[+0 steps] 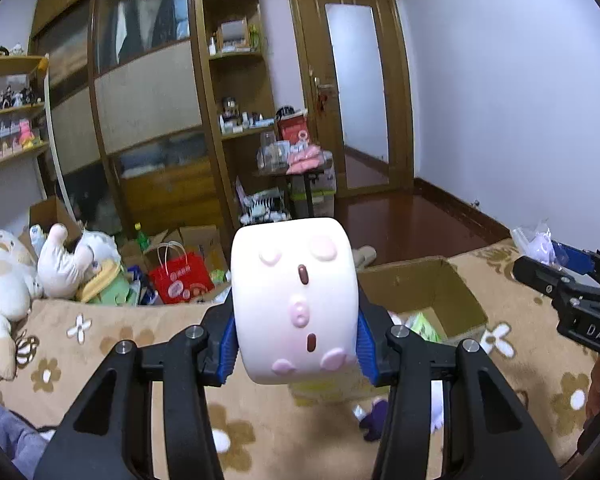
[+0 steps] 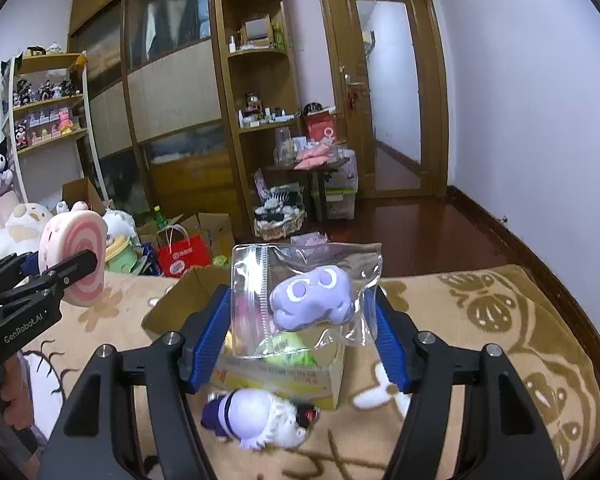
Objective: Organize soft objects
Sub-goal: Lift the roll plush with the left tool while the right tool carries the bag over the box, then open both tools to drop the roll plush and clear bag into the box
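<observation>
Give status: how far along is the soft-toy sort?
Done: some items already lie in the cardboard box. In hand: left hand-held gripper clamps the white squishy roll; right hand-held gripper holds the bagged purple toy. Left: purple-white plush on the bed.

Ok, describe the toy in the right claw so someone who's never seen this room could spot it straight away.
Start at the open cardboard box on the flowered beige blanket. Held above it, between the blue pads of the right claw, is a clear zip bag. Inside is a lilac squishy toy with two round pale eyes, the only bagged toy here.
</observation>
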Available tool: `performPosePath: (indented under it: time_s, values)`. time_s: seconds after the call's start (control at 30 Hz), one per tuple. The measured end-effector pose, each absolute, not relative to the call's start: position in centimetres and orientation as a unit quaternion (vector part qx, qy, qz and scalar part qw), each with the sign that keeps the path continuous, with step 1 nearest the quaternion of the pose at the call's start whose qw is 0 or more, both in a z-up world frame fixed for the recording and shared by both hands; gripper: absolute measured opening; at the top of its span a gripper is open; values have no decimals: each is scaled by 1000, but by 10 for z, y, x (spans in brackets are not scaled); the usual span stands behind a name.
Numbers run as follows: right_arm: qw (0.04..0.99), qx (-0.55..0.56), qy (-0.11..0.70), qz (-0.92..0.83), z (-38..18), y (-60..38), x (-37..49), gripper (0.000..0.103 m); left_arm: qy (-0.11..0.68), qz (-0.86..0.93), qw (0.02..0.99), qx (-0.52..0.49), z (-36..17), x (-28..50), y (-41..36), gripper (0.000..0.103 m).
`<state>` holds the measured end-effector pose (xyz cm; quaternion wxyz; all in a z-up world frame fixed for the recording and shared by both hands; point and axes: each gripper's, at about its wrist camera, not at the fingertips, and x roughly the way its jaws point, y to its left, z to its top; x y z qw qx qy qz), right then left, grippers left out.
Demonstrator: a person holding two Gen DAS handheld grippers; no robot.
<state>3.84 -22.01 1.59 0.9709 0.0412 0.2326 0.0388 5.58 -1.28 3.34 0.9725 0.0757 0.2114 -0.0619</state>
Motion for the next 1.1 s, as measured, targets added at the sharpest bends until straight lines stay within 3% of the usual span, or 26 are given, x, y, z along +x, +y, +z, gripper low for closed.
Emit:
performPosePath:
  time_s: [0.23,0.6,1.1]
  values:
    - [975,39,214,45,14,-214,59,70,184,-71,975,100,30,75,-26,47]
    - [972,33,228,47,-9,-210,84,70,205,-82,969,107,6,106,-36,47]
    - [959,34,275,54,-48,-209,108,71,296,-100,947,70,-41,153,-24,49]
